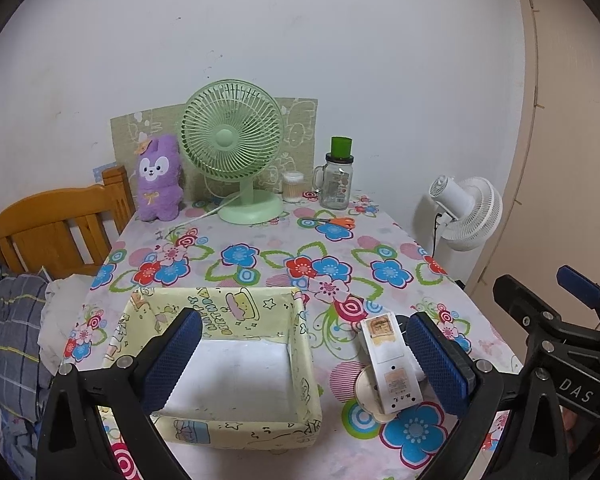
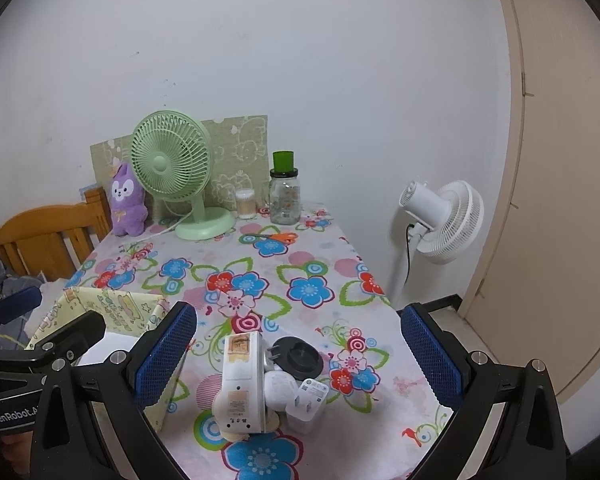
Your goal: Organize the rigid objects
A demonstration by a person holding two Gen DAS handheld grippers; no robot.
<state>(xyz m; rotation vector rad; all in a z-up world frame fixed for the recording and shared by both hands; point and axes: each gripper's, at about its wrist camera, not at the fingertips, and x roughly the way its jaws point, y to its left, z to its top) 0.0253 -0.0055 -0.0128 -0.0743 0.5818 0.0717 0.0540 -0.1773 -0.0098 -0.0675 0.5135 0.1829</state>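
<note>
Your left fingers (image 1: 180, 354) and right fingers (image 2: 168, 354) are spread wide, gripping nothing, above the near surface (image 2: 320, 280). Between them, the white rectangular device (image 2: 242, 380) lies atop a small pile beside the empty yellow box (image 1: 304, 364); farther back stands the green fan (image 1: 232, 140).

Left gripper (image 1: 304, 360): black frame, silver screws
Left pads (image 1: 172, 364): blue, fine grid texture
Right gripper (image 2: 300, 360): black frame, silver screws
Right pads (image 2: 430, 354): blue, same texture
Markings: white "DAS" and "GenRobot.A" lettering on the bodies
</note>
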